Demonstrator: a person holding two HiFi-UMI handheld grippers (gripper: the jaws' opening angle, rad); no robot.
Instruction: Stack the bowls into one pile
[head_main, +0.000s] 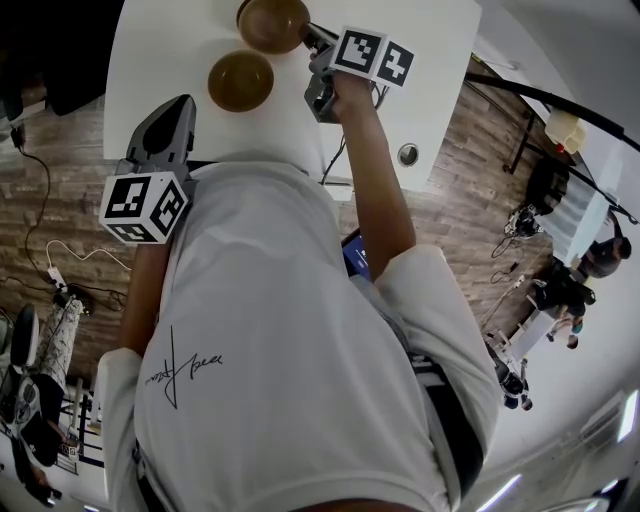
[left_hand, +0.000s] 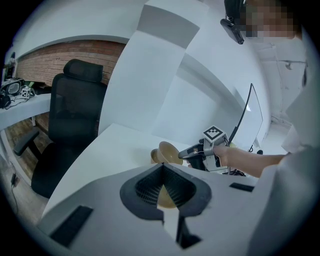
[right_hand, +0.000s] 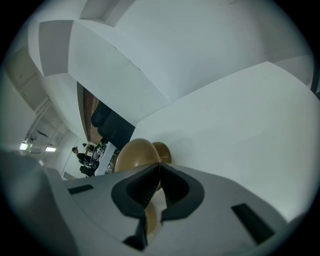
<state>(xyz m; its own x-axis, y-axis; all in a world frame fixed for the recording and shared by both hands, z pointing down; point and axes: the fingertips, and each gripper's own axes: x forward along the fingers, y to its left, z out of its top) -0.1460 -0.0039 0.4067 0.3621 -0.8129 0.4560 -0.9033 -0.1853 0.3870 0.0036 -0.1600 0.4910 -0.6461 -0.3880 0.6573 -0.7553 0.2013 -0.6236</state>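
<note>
- So, head view: R gripper (head_main: 312, 36) clamps the rim of the far bowl (head_main: 272, 22), which is tilted at the far side of the white table (head_main: 440, 90). Near bowl (head_main: 240, 80) sits upright just nearer, apart from it. L gripper (head_main: 181, 106) hangs left of near bowl, not touching.
- L gripper view: jaws together at tips, nothing gripped. Far bowl (left_hand: 169, 151) w/ R gripper (left_hand: 190, 151) shows beyond.
- R gripper view: jaws pinched on far bowl's (right_hand: 135, 152) rim. Another bowl's edge shows just behind; can't tell which.

White T-shirt (head_main: 300, 400) with black signature (head_main: 180, 372)
</note>
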